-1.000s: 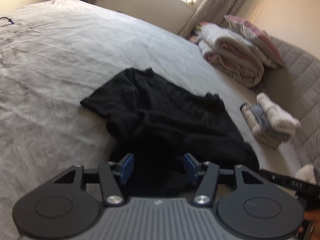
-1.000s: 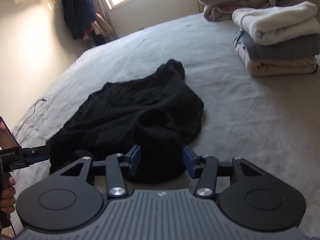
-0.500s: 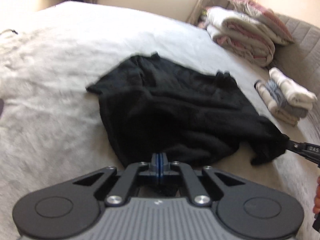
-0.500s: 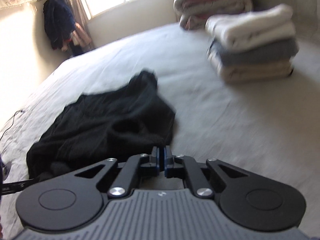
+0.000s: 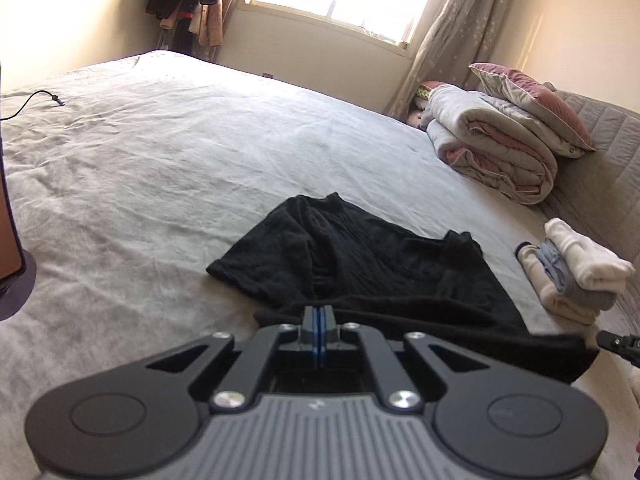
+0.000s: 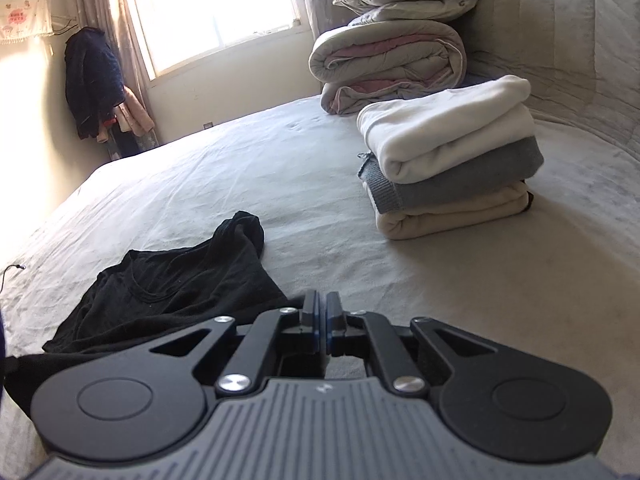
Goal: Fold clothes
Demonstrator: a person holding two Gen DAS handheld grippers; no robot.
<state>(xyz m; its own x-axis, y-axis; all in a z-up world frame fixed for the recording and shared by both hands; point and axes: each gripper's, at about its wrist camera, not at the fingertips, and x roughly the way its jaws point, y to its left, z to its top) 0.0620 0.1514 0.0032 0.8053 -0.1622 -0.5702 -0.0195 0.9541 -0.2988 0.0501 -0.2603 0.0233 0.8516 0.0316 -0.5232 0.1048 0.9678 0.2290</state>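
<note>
The crumpled black knit garment is found lying on the grey-sheeted bed, its near hem stretched crosswise between the two claws. The left claw is closed on the left end of that hem, the right claw on the right end. The body of the garment extends away from both claws, toward the window. It is judged that the hem is equally commanded by both hands.

Both tools, left and right, have clamped and lifted the black shirt's hem.
</note>
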